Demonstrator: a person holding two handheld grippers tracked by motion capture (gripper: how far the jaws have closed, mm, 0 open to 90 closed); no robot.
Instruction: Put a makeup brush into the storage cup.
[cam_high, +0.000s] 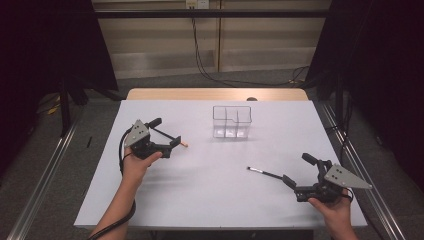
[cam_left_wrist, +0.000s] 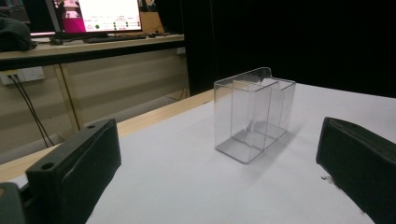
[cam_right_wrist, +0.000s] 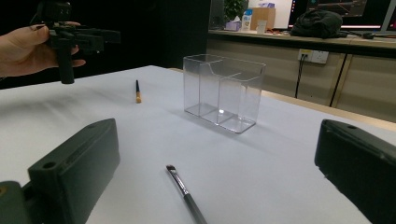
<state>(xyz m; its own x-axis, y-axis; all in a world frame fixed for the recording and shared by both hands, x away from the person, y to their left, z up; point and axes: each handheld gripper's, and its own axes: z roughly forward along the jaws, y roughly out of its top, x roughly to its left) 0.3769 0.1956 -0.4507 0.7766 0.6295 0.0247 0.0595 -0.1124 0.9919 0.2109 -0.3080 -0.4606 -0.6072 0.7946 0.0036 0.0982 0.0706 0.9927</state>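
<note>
1. no words or labels can be read. the far screens in the two gripper views are too blurry.
2. a clear box (cam_high: 231, 121) with small parts inside stands on the far middle of the white table (cam_high: 200, 200). it looks empty.
3. the left gripper (cam_high: 176, 140) is held up on the left side by the left hand (cam_high: 137, 162). its jaws are wide apart with nothing between them. they point right, toward the box.
4. a small brush with an orange tip (cam_high: 170, 136) lies by the left gripper. the right gripper view shows it flat on the table, left of the box.
5. the right gripper (cam_high: 289, 181) is on the near right side, held by the right hand (cam_high: 332, 205). its jaws are spread wide and hold nothing.
6. a thin black brush (cam_high: 264, 173) lies just in front of the right gripper. the right gripper view shows it between the jaws, but they do not touch it.
7. the left gripper view shows the box close up, with a desk and a lit screen (cam_left_wrist: 100, 16) far behind.
</note>
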